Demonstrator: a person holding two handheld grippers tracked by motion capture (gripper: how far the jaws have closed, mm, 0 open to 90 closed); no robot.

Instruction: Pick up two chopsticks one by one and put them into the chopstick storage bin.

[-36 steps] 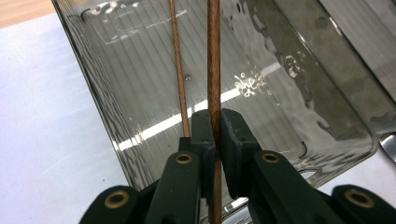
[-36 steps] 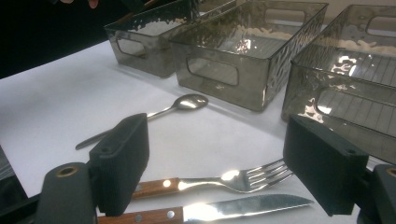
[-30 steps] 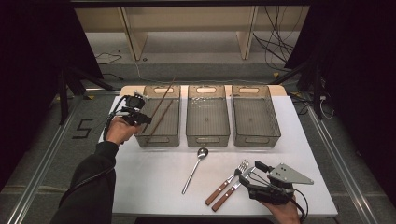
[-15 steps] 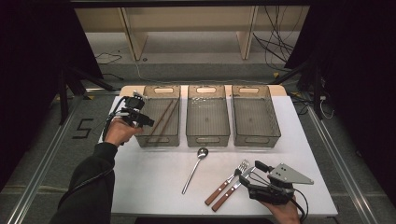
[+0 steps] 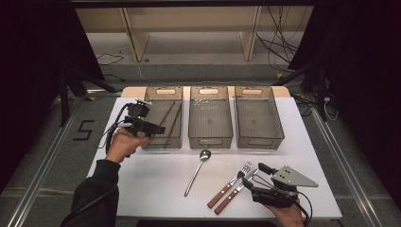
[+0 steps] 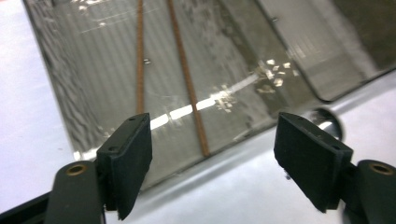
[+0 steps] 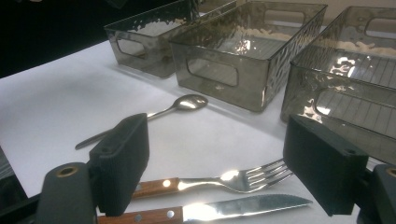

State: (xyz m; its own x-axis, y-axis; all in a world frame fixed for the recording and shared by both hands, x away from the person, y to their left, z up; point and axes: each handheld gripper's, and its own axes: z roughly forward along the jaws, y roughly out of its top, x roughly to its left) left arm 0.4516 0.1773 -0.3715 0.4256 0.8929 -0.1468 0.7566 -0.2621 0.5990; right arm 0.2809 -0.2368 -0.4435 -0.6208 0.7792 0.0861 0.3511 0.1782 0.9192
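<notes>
a dark "5" is marked on the floor.

A white rectangular tabletop stands on a grey floor marked with a black numeral 5. At the far side, pale wooden shelving uprights rise amid loose black cables. Darkness borders left and right.

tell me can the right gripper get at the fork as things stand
Probably yes: the right gripper sits open just beside the fork, which lies flat on the table next to the knife, with nothing between them.
</notes>
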